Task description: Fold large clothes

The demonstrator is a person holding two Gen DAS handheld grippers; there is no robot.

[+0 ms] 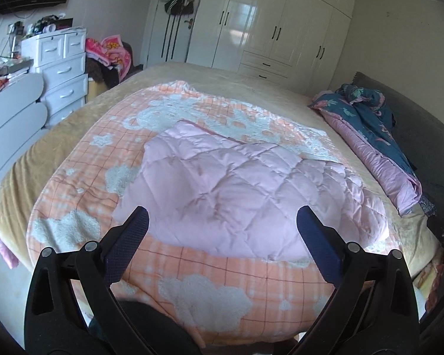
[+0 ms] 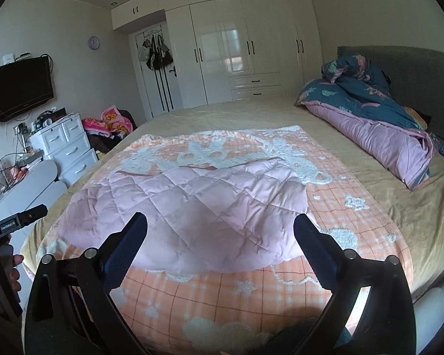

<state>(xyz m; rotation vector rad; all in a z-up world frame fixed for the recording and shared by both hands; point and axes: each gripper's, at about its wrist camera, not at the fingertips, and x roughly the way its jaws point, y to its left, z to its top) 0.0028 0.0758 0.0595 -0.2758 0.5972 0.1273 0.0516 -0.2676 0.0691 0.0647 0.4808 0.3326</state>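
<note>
While both are hanging above the bed (image 1: 59,124), the left hand-held gripper (image 1: 222,222) and right hand-held gripper (image 2: 220,224) are gaping wide, empty, over the folded pink quilted garment (image 1: 236,183).

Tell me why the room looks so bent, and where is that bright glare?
Left wrist view: fisheye curving bulges the bed, corners go black, window glare sits on the wardrobe. Right wrist view: the same bulge, glare on the wardrobe doors; the pink quilted garment stays sharp.
</note>
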